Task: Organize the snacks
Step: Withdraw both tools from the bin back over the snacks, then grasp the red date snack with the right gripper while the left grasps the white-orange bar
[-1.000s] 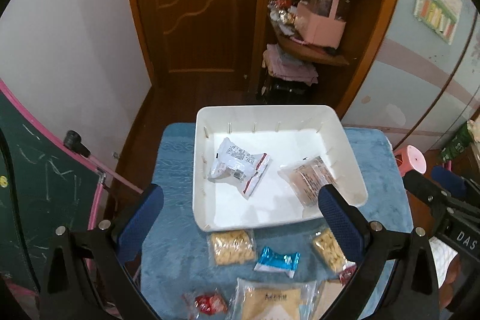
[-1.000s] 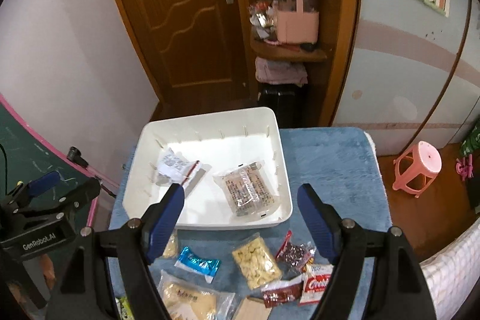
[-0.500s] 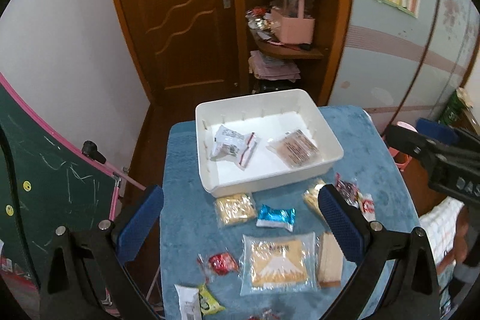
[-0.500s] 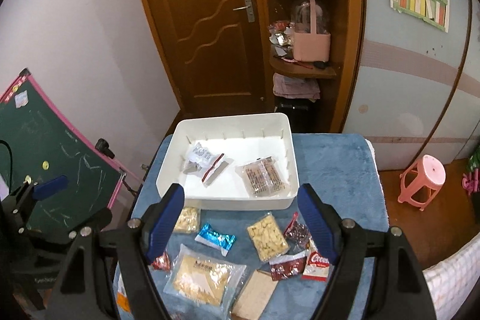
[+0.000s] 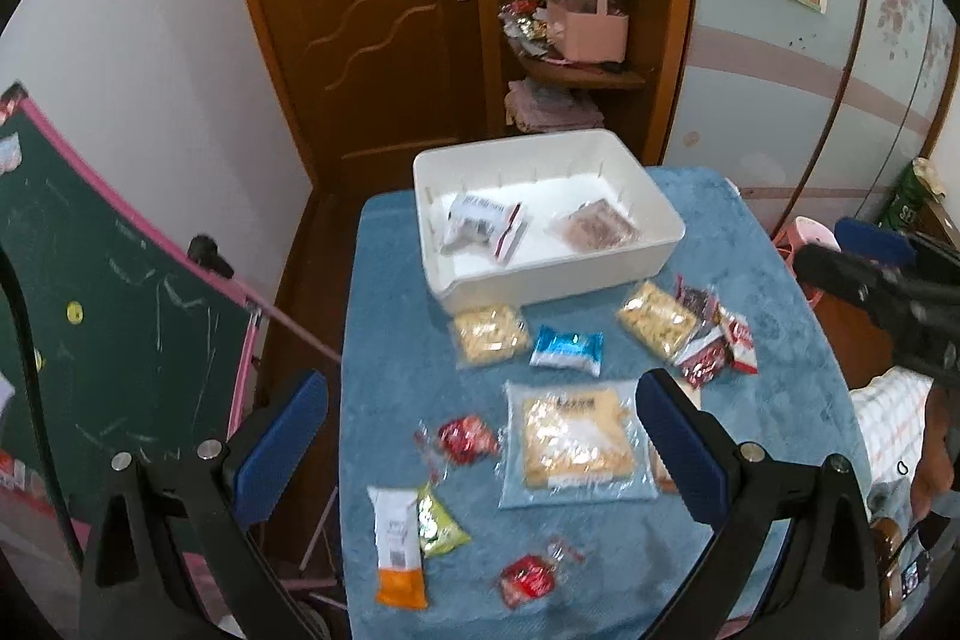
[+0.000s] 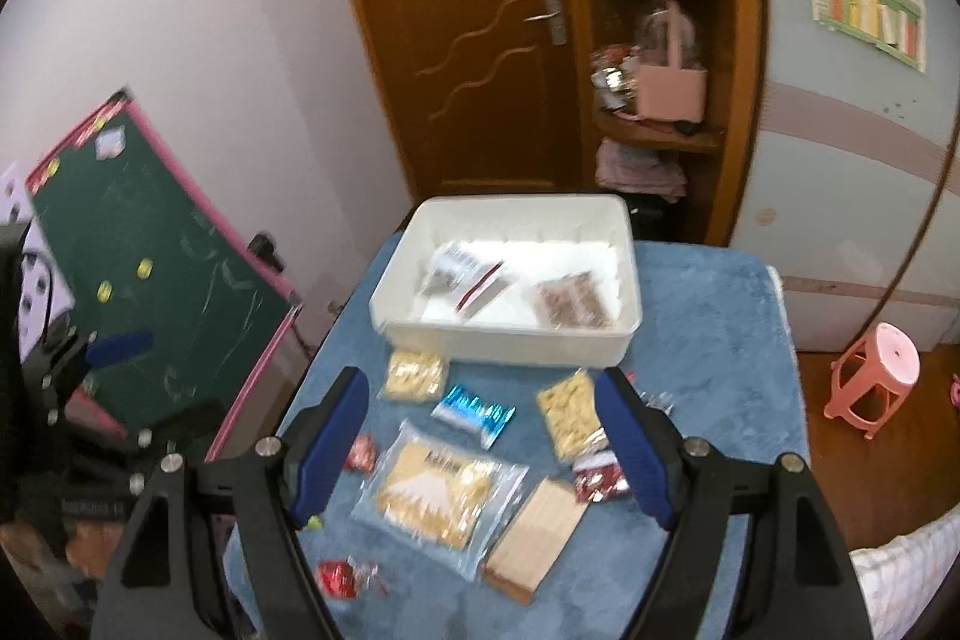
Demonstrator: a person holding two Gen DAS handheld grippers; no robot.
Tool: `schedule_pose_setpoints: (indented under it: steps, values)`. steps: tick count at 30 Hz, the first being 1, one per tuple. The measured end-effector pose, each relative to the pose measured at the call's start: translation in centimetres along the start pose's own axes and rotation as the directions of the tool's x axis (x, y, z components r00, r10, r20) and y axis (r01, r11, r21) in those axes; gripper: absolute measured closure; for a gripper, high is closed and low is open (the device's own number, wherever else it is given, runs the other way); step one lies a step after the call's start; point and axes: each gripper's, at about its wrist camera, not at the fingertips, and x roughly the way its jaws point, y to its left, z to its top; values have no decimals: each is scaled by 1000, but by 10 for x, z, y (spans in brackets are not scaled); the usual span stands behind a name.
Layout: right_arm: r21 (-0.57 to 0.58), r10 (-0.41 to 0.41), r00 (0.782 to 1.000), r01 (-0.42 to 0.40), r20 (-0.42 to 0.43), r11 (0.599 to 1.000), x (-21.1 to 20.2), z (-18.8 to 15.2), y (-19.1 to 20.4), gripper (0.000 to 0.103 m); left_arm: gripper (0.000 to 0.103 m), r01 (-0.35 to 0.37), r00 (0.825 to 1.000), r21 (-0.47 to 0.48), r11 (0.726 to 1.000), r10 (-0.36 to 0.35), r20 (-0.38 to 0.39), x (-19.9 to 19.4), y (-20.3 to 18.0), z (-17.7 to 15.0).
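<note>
A white bin [image 5: 660,244] [image 6: 498,331] stands at the far end of a blue-covered table [image 5: 396,340] [image 6: 720,340] and holds two snack packets. Several loose snacks lie in front of it: a large clear biscuit bag [image 5: 573,442] [image 6: 435,490], a blue packet [image 5: 567,349] [image 6: 474,412], yellow cracker bags [image 5: 489,334], red candies [image 5: 465,439] and a wafer pack [image 6: 537,538]. My left gripper [image 5: 480,448] is open and empty, high above the snacks. My right gripper [image 6: 480,442] is open and empty, also above them.
A green chalkboard with a pink frame [image 5: 90,292] [image 6: 150,250] leans at the table's left. A wooden door and corner shelves [image 5: 576,10] stand behind. A pink stool [image 6: 876,376] is on the floor to the right. The other gripper shows at the right edge [image 5: 888,280].
Both grippers have pulled back and up from the bin, so more of the table and loose snacks show. Both stay open and empty.
</note>
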Motion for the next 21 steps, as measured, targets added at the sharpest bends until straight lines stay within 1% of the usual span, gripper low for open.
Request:
schedule_pose_setpoints:
  steps: [3,7,10,14,17,21]
  values:
    - [-63,21,998,-25,-56,998,10,-25,18,24,1,7,1000,-18,1000,-8,-27,6,11,-21]
    - [-123,-15,995,3,-96,992,30,-59,41,24,1,5,998,-35,999,-8,-68,21,27,-51]
    - [-137,-5,988,-16,-153,990,52,-87,53,24,1,12,995,-57,998,-18,-102,35,39,-74]
    - [-138,51,966,-88,-254,987,85,-124,67,25,3,4,986,-90,996,-19,-168,64,58,-112]
    - [-156,81,950,-133,-301,979,104,-147,83,25,6,-11,978,-113,994,-13,-210,85,71,-137]
    - [-190,104,928,-182,-358,965,129,-173,107,25,10,-11,958,-162,987,-35,-284,118,88,-171]
